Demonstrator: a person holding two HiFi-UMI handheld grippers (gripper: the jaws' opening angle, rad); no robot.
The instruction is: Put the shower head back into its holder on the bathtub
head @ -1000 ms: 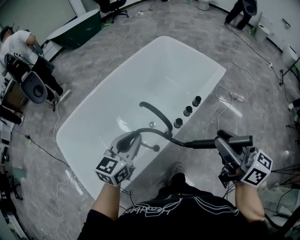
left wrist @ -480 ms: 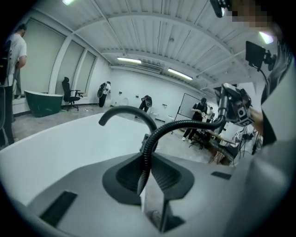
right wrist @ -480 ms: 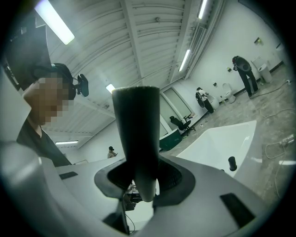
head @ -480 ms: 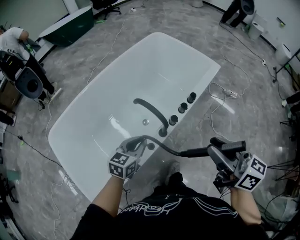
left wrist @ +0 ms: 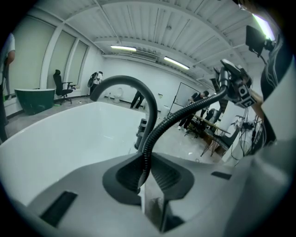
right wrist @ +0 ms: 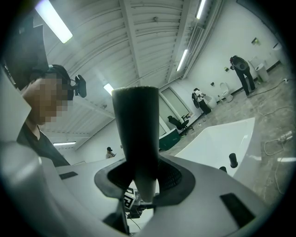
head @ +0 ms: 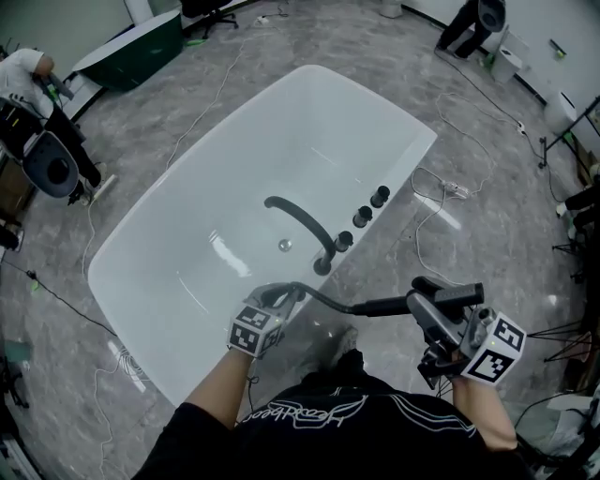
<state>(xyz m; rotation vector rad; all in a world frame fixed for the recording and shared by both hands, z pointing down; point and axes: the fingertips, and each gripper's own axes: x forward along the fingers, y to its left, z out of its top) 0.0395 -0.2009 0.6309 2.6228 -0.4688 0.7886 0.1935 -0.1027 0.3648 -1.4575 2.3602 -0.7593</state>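
Note:
The black stick-shaped shower head (head: pixel 384 305) lies level beyond the near rim of the white bathtub (head: pixel 187 216), outside the tub. My right gripper (head: pixel 424 302) is shut on its shaft (right wrist: pixel 136 134), which crosses the jaws upright in the right gripper view. Its ribbed black hose (head: pixel 319 295) curves left to my left gripper (head: pixel 281 296), low at the tub's near rim. That gripper is shut on the hose (left wrist: pixel 150 139). The curved black spout (head: pixel 300 220) and a row of black knobs (head: pixel 362 217) sit on the rim beyond. I cannot tell the holder apart among these fittings.
Cables (head: pixel 441 202) trail over the grey floor to the right of the tub. A person by a chair (head: pixel 47 164) is at the far left and another (head: pixel 469 23) stands at the back right. A dark green tub (head: pixel 131 52) stands behind.
My left gripper has sunk toward the tub's near rim, taking the hose down with it. The right gripper and shower head have drifted only slightly.

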